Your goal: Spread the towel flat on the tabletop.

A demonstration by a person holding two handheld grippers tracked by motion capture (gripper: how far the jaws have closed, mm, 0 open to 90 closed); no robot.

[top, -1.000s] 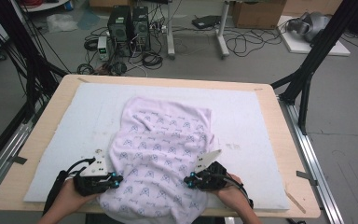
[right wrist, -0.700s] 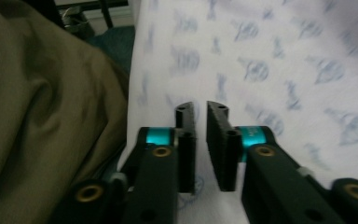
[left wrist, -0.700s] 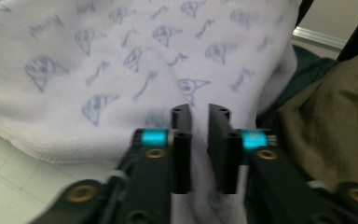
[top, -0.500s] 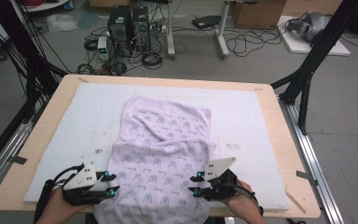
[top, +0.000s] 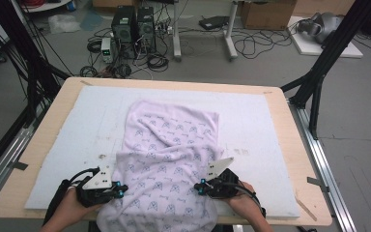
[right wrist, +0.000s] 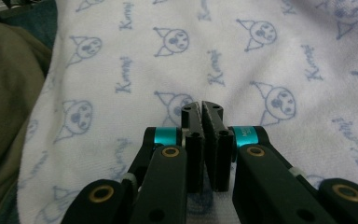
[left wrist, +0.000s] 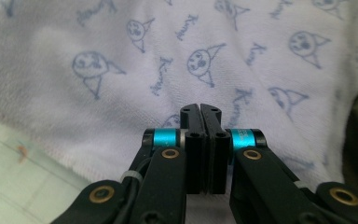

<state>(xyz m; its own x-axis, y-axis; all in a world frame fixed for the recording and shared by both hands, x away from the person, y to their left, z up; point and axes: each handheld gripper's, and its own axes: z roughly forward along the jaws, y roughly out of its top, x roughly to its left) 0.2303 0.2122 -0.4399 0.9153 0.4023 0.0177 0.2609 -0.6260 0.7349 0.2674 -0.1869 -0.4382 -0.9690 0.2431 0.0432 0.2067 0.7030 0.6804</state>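
Note:
A white towel (top: pixel 171 145) printed with small blue faces lies rumpled on the white mat (top: pixel 77 130), its near end hanging over the table's front edge. My left gripper (top: pixel 121 189) sits at the towel's left edge, my right gripper (top: pixel 199 187) at its right edge. In the left gripper view the jaws (left wrist: pixel 200 108) have just closed and stand pressed together, the towel (left wrist: pixel 205 56) lying beyond them with no fabric seen between the pads. The right gripper's jaws (right wrist: pixel 202 106) have likewise just closed, over the towel (right wrist: pixel 214 46), with no cloth seen in them.
The mat covers most of a wooden table (top: pixel 297 159). Black frame legs (top: pixel 319 72), computers and cables stand on the floor beyond. Olive cloth (right wrist: pixel 4 93) of the person's clothing shows beside the towel's hanging end.
Half a second ago both grippers were nearer the front edge with jaws apart. Now they are back at the towel's sides with jaws shut. The towel lies much as before.

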